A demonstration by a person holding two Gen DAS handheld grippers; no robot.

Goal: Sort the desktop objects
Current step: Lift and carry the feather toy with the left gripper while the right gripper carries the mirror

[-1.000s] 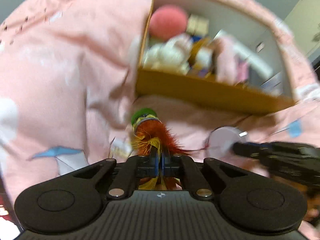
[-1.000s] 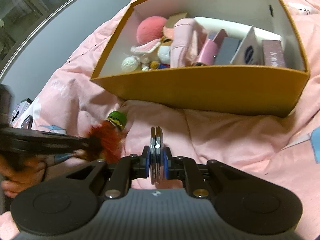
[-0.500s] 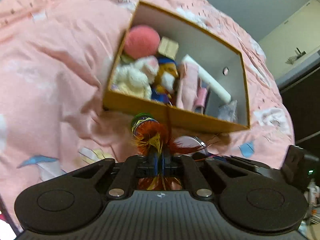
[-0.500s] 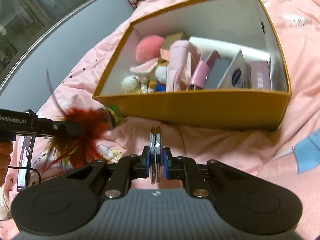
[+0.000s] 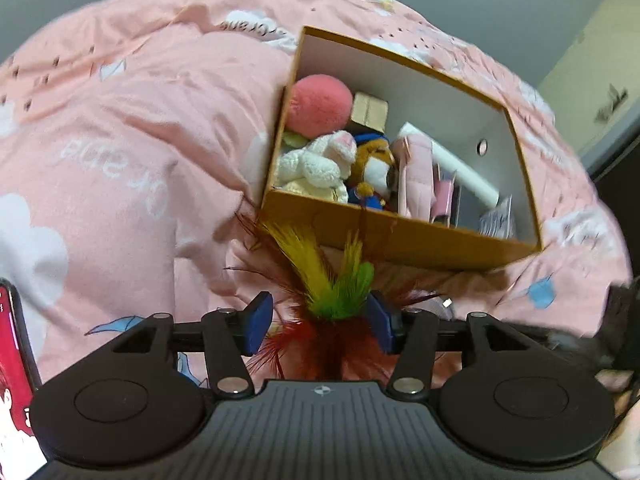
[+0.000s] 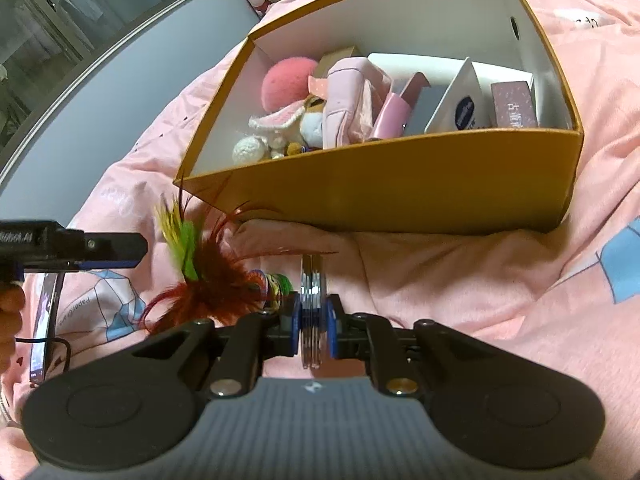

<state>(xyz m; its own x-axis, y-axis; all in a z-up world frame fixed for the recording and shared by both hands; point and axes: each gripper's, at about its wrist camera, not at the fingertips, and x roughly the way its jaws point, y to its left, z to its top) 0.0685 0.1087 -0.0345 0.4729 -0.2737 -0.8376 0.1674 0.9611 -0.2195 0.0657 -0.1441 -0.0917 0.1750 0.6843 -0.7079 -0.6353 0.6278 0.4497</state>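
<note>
**Left jaws opening, feather toy loose between them; right clamped on disc stack**

Left wrist view, left to right: a phone (image 5: 16, 380) with a red screen is seen at the far left edge, lying on the pink bedspread (image 5: 120, 140). The left hand-held gripper (image 5: 318, 322) is caught with its jaws opening; the blue pads (image 5: 258, 322) stand well apart. The feather toy (image 5: 332, 300) sits between them, yellow and green plumes pointing up toward the box, dark red plumes below. No pad is seen pressing on it. Beyond it, the orange cardboard box (image 5: 400, 236) rests on the bed, white inside, open on top. Inside, from the left: a pink ball (image 5: 318, 106), a white plush rabbit (image 5: 316, 164), a brown plush (image 5: 374, 164), a pink pouch (image 5: 418, 172), a white tube (image 5: 468, 172).

Right wrist view, left to right: the left hand-held gripper (image 6: 116, 250) enters from the left edge, level, blue pad underneath, with a fingertip of the holding hand (image 6: 10, 312) below it. The feather toy (image 6: 212, 280) is just right of its tip, near the box's front left corner; its green base (image 6: 280, 284) lies close beside the right fingers. Whether the toy rests on the bedspread (image 6: 480, 280) cannot be told. The right hand-held gripper (image 6: 312, 328) is held narrow, clamped on a stack of thin round metal discs (image 6: 312, 280) standing on edge. The box (image 6: 400, 192) fills the upper right; small cartons (image 6: 514, 104) stand at its right end.
</note>
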